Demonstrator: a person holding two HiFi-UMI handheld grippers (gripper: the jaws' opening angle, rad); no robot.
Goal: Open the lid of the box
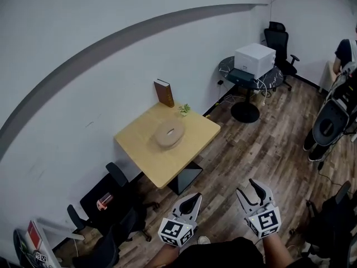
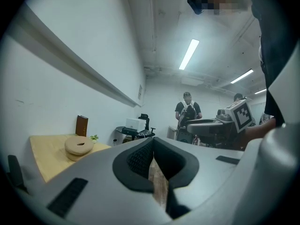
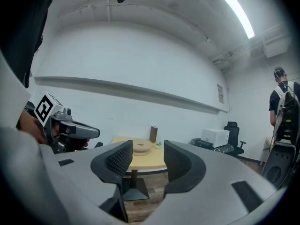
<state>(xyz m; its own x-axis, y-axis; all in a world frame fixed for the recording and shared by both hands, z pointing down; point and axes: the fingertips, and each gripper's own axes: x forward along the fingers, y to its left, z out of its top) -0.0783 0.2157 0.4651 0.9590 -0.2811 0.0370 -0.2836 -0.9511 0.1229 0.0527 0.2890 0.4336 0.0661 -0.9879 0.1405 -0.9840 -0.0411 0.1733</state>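
A round, light wooden box with its lid on sits in the middle of a small square wooden table against the wall. It also shows far off in the left gripper view as the box and in the right gripper view as the box. Both grippers are held low over the floor, well short of the table. My left gripper has its jaws together with nothing between them. The jaws of my right gripper stand apart and empty, pointing at the table.
A brown upright book and a small plant stand at the table's far edge. A black chair is left of the table. A round dark table with a white printer stands behind. A person and grey equipment are at the right.
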